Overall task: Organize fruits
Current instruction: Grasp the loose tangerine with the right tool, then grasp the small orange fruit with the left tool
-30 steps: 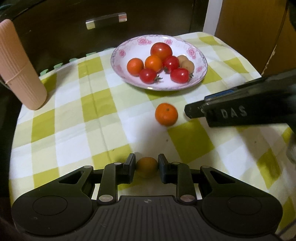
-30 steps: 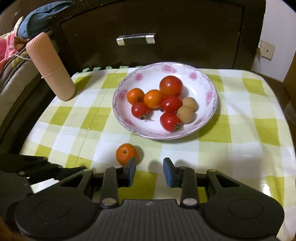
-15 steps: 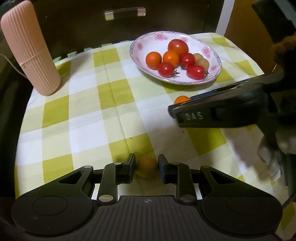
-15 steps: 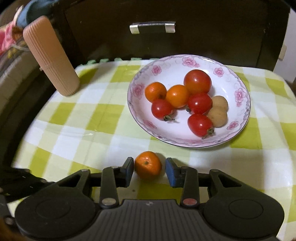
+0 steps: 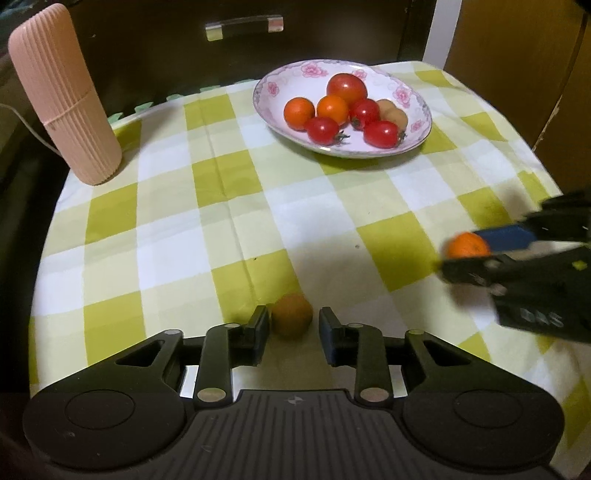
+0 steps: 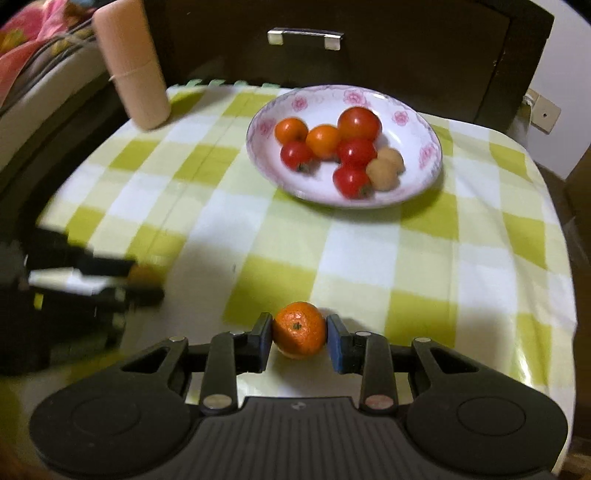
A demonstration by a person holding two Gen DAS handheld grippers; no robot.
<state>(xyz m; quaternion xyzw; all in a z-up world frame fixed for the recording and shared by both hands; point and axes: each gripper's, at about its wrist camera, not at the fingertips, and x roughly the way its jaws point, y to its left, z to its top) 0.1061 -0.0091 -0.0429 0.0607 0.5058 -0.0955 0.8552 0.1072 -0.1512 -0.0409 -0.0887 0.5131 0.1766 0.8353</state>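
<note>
A brownish-orange small fruit (image 5: 291, 314) lies on the checked cloth between the fingers of my left gripper (image 5: 293, 325). Its jaws are opening: the left pad is at the fruit and a gap shows at the right pad. My right gripper (image 6: 299, 338) is closing, both blue pads against a bright mandarin (image 6: 299, 334). In the left wrist view the right gripper (image 5: 466, 248) holds the mandarin (image 5: 467, 245) at the right edge. The flowered plate (image 5: 280, 92) at the back holds tomatoes, small oranges and two brown fruits. The left gripper (image 6: 144, 282) is a blur in the right wrist view.
A pink ribbed cylinder (image 5: 62, 96) stands at the table's back left corner. Behind the table is a dark cabinet with a metal handle (image 5: 243, 26). The green-and-white checked cloth (image 5: 221, 221) drops off at the left and right edges. The plate (image 6: 417, 173) sits right of centre.
The right gripper slid its fingers around the mandarin and closed on it. The left gripper's jaws, earlier tight on the brownish fruit, have parted. The right gripper has drawn back to the right in the left view.
</note>
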